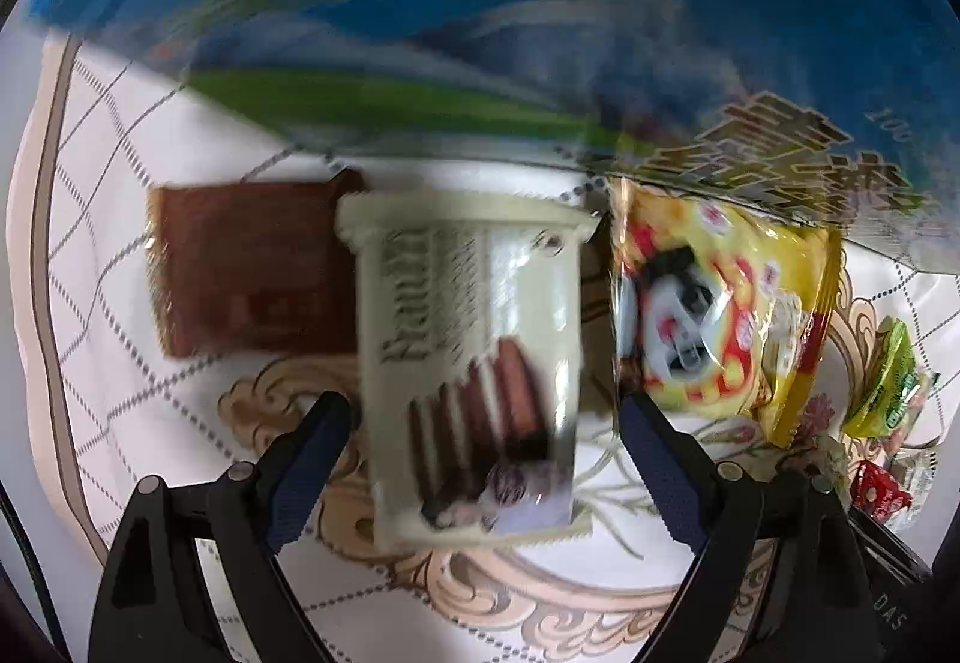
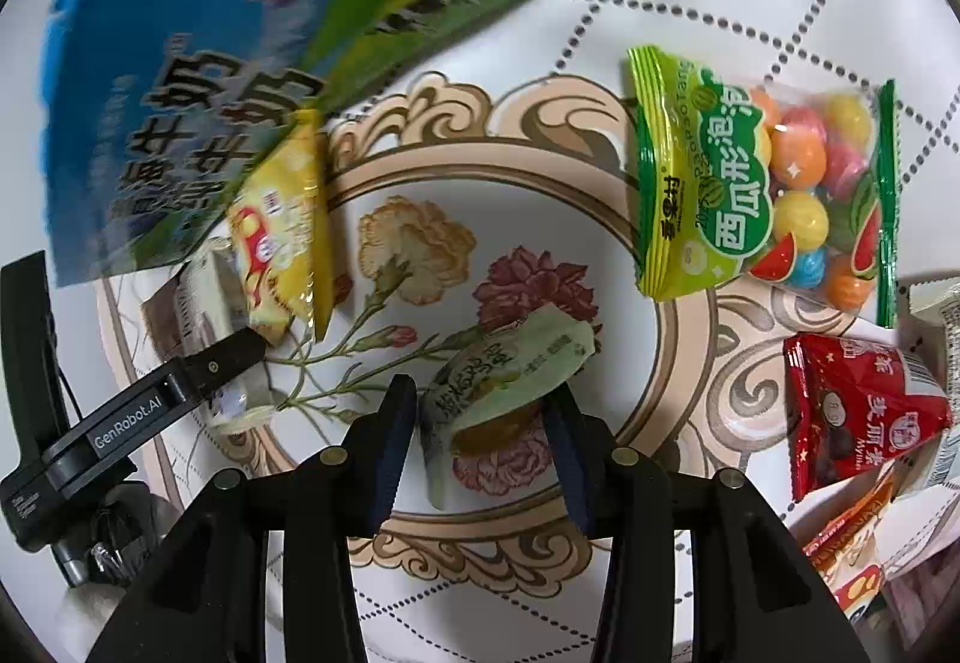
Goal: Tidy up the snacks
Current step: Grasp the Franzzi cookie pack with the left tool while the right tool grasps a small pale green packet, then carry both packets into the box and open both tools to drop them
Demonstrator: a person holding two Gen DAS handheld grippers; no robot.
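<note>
In the left wrist view my left gripper [image 1: 483,423] is open, its fingers either side of a cream wafer packet [image 1: 474,363] lying on the tablecloth; they do not grip it. A brown packet [image 1: 252,273] lies to its left and a yellow panda packet [image 1: 720,303] to its right. In the right wrist view my right gripper [image 2: 480,417] is shut on a pale green snack packet [image 2: 504,375], held just above the tablecloth. The left gripper [image 2: 222,357] shows at the left there, by the yellow packet [image 2: 282,225].
A big blue and green milk box [image 1: 480,3] stands behind the snacks and also shows in the right wrist view [image 2: 180,63]. A green bubble-gum bag [image 2: 762,183] and a red chocolate packet [image 2: 858,411] lie to the right. More packets lie at the right edge.
</note>
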